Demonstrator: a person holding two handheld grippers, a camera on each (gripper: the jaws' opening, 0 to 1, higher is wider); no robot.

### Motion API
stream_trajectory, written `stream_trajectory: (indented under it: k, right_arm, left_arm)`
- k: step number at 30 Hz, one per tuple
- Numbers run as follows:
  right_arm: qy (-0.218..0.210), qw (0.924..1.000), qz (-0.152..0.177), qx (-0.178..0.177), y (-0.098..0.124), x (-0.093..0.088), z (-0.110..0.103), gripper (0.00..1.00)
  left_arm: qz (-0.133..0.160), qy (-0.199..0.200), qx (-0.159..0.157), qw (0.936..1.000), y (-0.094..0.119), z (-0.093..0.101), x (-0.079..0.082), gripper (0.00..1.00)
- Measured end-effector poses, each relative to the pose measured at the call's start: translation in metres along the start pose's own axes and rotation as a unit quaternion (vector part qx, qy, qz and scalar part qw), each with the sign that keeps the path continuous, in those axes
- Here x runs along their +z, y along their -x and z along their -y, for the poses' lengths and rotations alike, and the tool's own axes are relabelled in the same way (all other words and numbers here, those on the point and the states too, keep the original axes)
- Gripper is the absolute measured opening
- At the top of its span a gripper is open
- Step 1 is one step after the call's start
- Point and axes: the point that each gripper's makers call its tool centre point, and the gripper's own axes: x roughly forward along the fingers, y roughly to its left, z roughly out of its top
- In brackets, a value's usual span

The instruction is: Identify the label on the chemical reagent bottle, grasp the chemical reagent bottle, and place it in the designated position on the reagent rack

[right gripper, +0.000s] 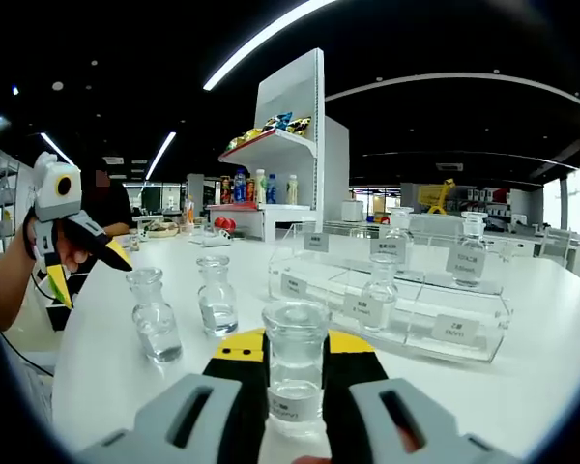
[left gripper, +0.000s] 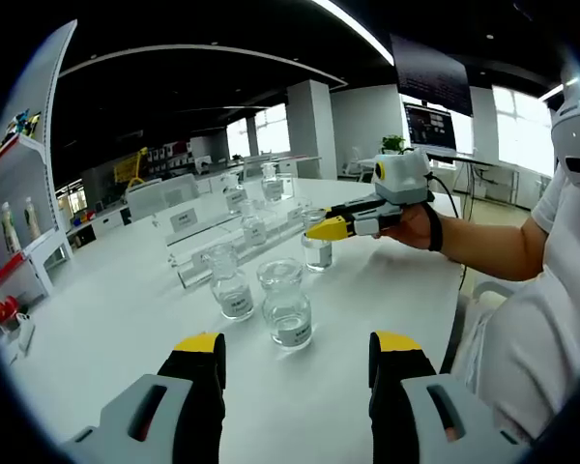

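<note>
Currently a clear reagent bottle [right gripper: 296, 362] is framed between the jaws of the right gripper [right gripper: 295, 387] at the bottom centre of the right gripper view; whether the jaws are pressing its glass or only bracketing it cannot be told. The bottle stands upright on the white table [right gripper: 522, 367], long axis vertical, mouth up, with a small label turned toward the camera, its text too small to be read. In the left gripper view the same gripper [left gripper: 321, 230] is seen in the upper middle, held in a hand [left gripper: 413, 226], yellow tips at a bottle [left gripper: 317, 251] beside the clear reagent rack [left gripper: 188, 253].

The step in hand is judged to be the grasp. It would be done well if the jaws were closed squarely on the body below the neck, the bottle kept vertical, and the label matched against the rack tags [right gripper: 451, 329] at right of frame.

The left gripper [left gripper: 298, 350] is held open, empty, at lower centre, two more bottles [left gripper: 231, 282] standing ahead of it.
</note>
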Motion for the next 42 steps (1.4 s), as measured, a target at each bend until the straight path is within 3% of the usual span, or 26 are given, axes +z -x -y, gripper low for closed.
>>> stream_trajectory:
  k: [13, 16, 27, 34, 42]
  right_arm:
    - [-0.006, 0.9995, -0.002, -0.032, 0.009, 0.007, 0.020, 0.18]
    - [-0.023, 0.9986, 0.010, -0.046, 0.012, 0.013, 0.028, 0.17]
    - [-0.024, 0.9965, 0.014, -0.078, 0.016, 0.029, 0.052, 0.17]
    - [-0.027, 0.9921, 0.031, -0.119, 0.017, 0.047, 0.081, 0.17]
    - [-0.030, 0.9867, 0.037, -0.155, 0.014, 0.054, 0.108, 0.17]
  left_arm:
    - [-0.001, 0.003, 0.001, 1.0000, 0.000, -0.001, -0.002, 0.60]
    - [-0.001, 0.003, 0.002, 1.0000, 0.000, -0.001, -0.002, 0.60]
    - [0.004, 0.001, 0.002, 1.0000, -0.002, -0.001, 0.001, 0.60]
    - [0.003, -0.001, 0.003, 1.0000, -0.001, 0.000, 0.001, 0.60]
    - [0.002, -0.001, 0.005, 1.0000, -0.001, -0.001, 0.000, 0.60]
